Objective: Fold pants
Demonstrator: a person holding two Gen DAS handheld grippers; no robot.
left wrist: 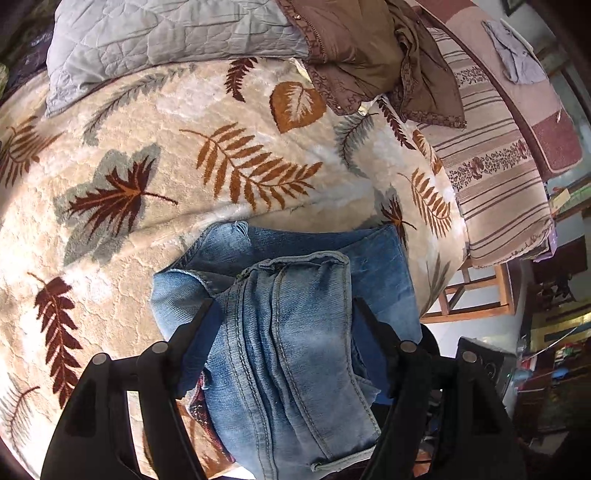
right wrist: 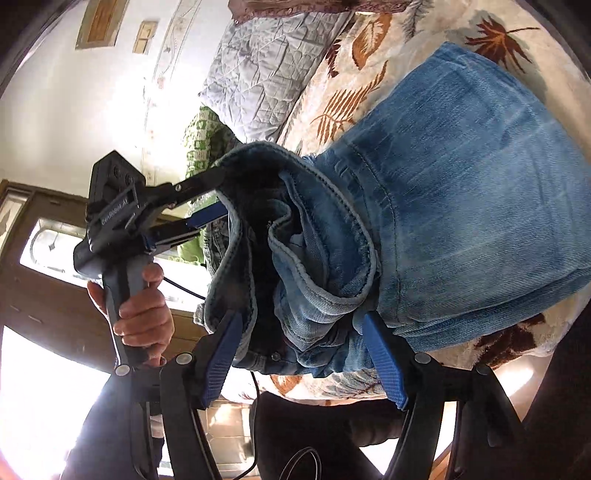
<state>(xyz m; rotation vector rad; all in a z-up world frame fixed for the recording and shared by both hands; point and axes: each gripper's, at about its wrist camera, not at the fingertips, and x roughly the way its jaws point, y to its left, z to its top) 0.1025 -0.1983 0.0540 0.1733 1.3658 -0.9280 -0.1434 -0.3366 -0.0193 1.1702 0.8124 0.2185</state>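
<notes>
Under our left wrist camera, the jeans [left wrist: 295, 325] lie bunched into a thick stack of denim layers, and our left claw [left wrist: 284, 314] has its fingers spread to either side of that stack; whether the pads actually press the cloth we cannot tell from this view. Part of the pants rests flat on the leaf-patterned blanket [left wrist: 147, 166] covering the bed, with a raised bundle over it. We judge the fold to be well along: the legs appear doubled at least once, and what seems left is laying the lifted part down and flattening it. Beyond the denim sit a grey quilted pillow [left wrist: 147, 40], a brown garment [left wrist: 369, 62] heaped at the head of the bed, and a striped cover [left wrist: 491, 177] draped at the right, with a wooden frame [left wrist: 476, 291] on the floor below.

From the right wrist camera, our right claw [right wrist: 299, 332] straddles the rumpled waistband end of the jeans [right wrist: 461, 192], fingers apart with cloth between them; a firm pinch is not clear to us. The other claw [right wrist: 207, 201] reaches in from the left, held by a hand [right wrist: 140, 310], and nips the denim edge. The smooth folded part lies on the blanket [right wrist: 480, 22]. Behind are the pillow [right wrist: 266, 70], a green-and-white cloth [right wrist: 203, 144], a pale wall and a bright door.
</notes>
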